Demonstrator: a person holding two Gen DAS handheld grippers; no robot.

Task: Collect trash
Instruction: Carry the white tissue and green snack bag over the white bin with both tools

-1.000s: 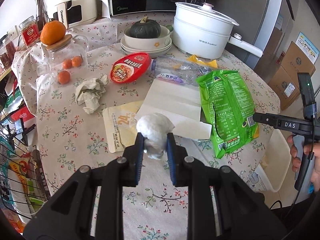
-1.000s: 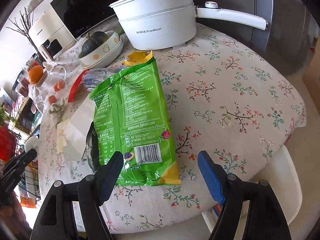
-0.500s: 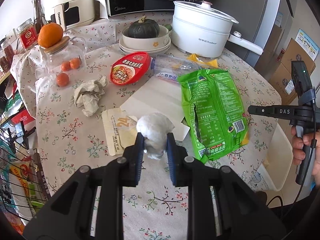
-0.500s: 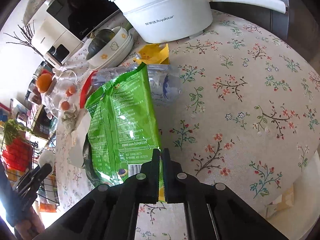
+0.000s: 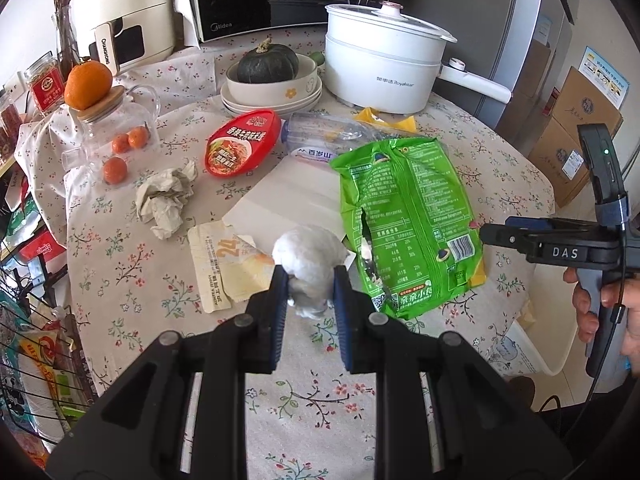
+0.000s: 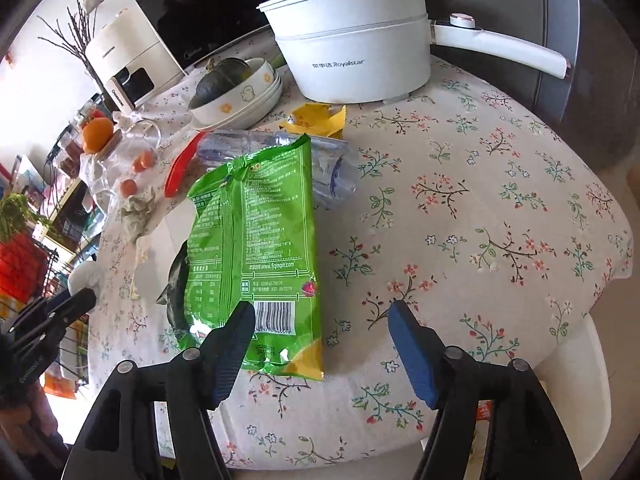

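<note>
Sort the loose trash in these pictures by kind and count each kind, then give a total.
Crumpled paper wads: 2, a white wad in the left gripper and a beige wad
Wrappers and bags: 3, green bag, yellow wrapper, torn packet
Plastic bottles: 1
Red noodle tubs: 1
Total: 7
</note>
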